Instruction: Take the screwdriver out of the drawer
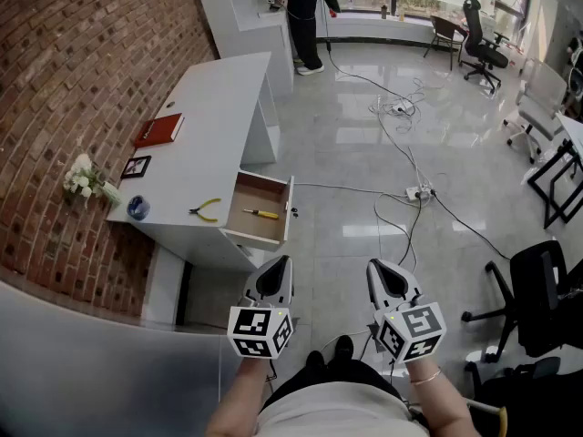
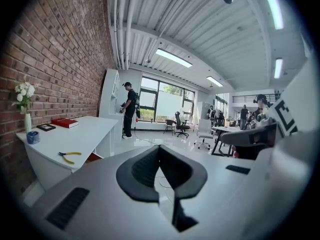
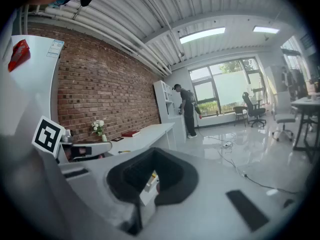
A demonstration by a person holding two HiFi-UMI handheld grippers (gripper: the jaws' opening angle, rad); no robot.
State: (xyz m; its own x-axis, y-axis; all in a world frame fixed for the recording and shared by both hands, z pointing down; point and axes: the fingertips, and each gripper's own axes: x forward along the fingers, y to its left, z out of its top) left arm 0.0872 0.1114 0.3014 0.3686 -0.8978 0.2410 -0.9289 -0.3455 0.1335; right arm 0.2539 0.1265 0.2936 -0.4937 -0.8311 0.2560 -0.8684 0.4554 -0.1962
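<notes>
- Screwdriver (image 1: 260, 214): lies flat on the floor of the open drawer (image 1: 246, 198), near its middle, at 11 o'clock from both grippers and well apart from them.
- Appearance: slim, with a yellow handle and a dark end toward 3 o'clock; finer detail is too small to tell.
- Left gripper (image 1: 278, 267): jaws pressed together, nothing between them.
- Right gripper (image 1: 378, 276): jaws pressed together, empty.
- Risk, wrong item: the pliers (image 1: 206, 210) on the tabletop (image 1: 209, 126), at 9 o'clock from the drawer, also have yellow handles.
- Risk, missed grip: the thin tool lies flat and would likely roll or slide if the jaws arrive unspread or nudge it.
- Risk, collision: the drawer walls narrow the approach.
</notes>
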